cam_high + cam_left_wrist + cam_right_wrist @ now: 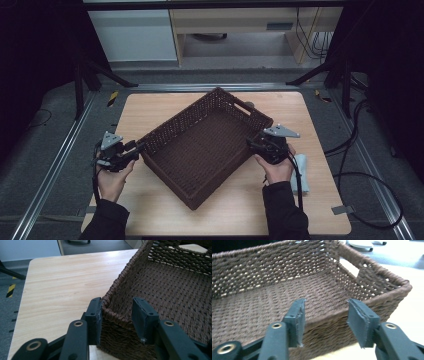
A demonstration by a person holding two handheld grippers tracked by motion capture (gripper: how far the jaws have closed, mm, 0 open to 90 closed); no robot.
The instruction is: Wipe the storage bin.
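**Two grippers flanking a woven basket on the table**

In the high view, a dark brown woven basket (200,145) is sitting turned at an angle near the middle of a light wooden table (150,107), one corner pointing toward the person. The left gripper (136,148) is reaching in from the left, its tips meeting the basket's left corner. The right gripper (252,144) is coming in from the right, right at the basket's right-hand wall. A hand (277,170) is gripping it from below, and a pale folded cloth (301,172) is lying on the table just beside that hand, on its right.

In the left gripper view, the jaws are standing apart and straddling the basket's corner rim (106,300): one jaw is lying outside against the weave, the other is sitting inside the basket with a gap to the wall. They are not pressing on it. Bare table is stretching away on the left.

In the right gripper view, the jaws are spread wide, holding nothing, in front of the near wall of the basket (329,320), whether touching it I cannot tell. A handle cut-out (349,267) is showing in the far right wall.
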